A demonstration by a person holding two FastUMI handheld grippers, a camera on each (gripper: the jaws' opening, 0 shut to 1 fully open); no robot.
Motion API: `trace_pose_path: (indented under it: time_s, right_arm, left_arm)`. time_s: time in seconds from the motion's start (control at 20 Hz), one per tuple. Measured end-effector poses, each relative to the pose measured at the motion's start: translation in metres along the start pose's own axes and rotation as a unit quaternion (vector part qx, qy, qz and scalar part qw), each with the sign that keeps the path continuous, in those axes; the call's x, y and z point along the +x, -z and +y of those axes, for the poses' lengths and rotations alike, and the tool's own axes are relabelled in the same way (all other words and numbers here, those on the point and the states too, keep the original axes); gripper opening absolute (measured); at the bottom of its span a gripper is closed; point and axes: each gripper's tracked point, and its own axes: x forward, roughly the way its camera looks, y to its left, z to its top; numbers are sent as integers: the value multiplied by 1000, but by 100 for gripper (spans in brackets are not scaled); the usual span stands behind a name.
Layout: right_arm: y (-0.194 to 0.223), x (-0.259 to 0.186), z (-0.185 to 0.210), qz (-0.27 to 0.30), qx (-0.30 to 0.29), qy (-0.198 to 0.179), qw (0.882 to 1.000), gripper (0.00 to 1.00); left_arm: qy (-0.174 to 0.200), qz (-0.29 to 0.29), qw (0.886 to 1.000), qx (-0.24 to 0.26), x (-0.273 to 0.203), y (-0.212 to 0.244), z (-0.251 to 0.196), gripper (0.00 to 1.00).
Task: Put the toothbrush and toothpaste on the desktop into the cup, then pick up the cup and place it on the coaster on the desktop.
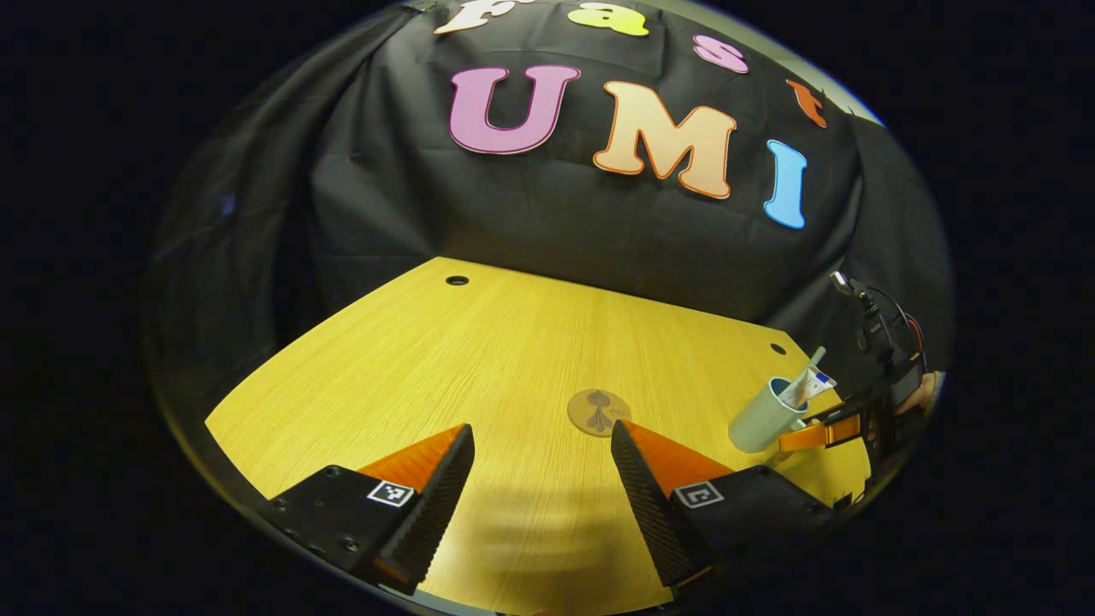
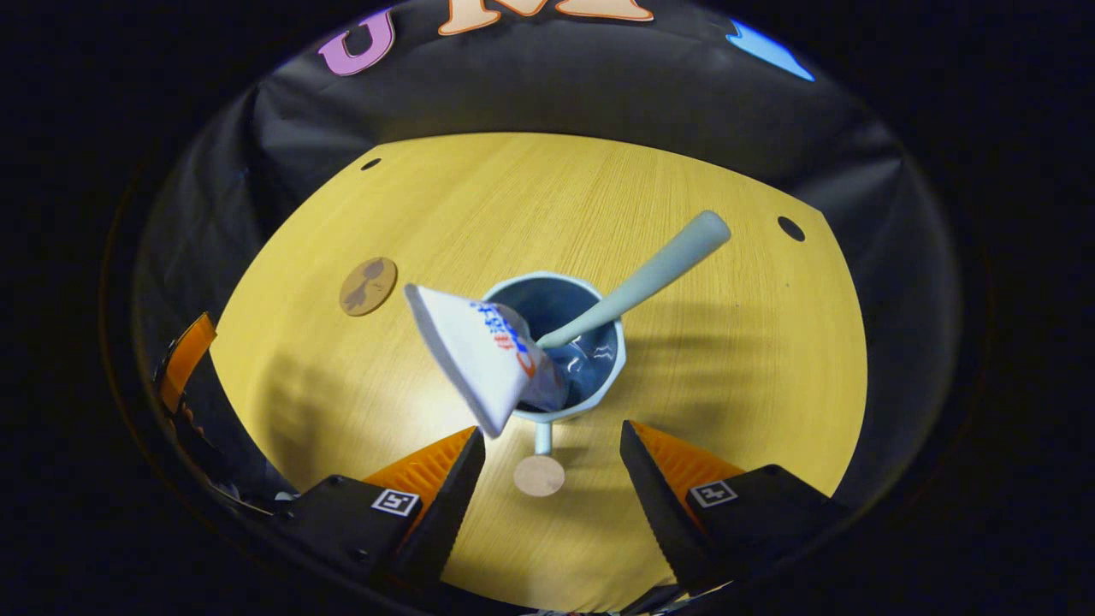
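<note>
In the left gripper view, the left hand-held gripper [image 1: 541, 479] hangs open over the wooden surface [image 1: 411, 376], gripping nothing; the coaster [image 1: 598, 411] lies just beyond its fingertips. In the right gripper view, the right hand-held gripper [image 2: 552, 479] is open, the cup [image 2: 560, 346] standing just ahead of it with the toothpaste [image 2: 479, 351] and toothbrush [image 2: 650, 274] inside, its handle between the fingers.

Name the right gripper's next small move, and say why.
Probably ease forward and close on the cup's handle. The toothbrush and toothpaste already stand in the cup, the right gripper is open straddling the handle, and the coaster is bare.
</note>
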Motion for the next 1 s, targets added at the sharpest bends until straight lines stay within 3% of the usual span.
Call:
trace_pose_path:
  time_s: [0.25, 0.35, 0.5, 0.65, 0.75, 1.0]
  right_arm:
    - [4, 10, -4, 35, -19, 14, 999, 98]
    - [5, 13, -3, 47, -28, 14, 998, 84]
    - [6, 17, 3, 58, -34, 8, 998, 78]
    - [10, 19, -1, 76, -62, 18, 995, 54]
    - [11, 19, -2, 85, -55, 17, 995, 31]
    - [11, 19, -2, 91, -40, 17, 995, 29]
  left_arm:
    - [10, 12, 1000, -14, 7, 2, 1, 94]
    - [16, 15, 1000, -19, 9, 2, 1, 94]
    - [26, 29, 999, -17, 15, 4, -2, 94]
    - [34, 38, 999, -18, 18, 7, -6, 94]
    - [44, 36, 998, -30, 18, 6, -10, 94]
    - [56, 47, 996, -41, 18, 12, -18, 94]
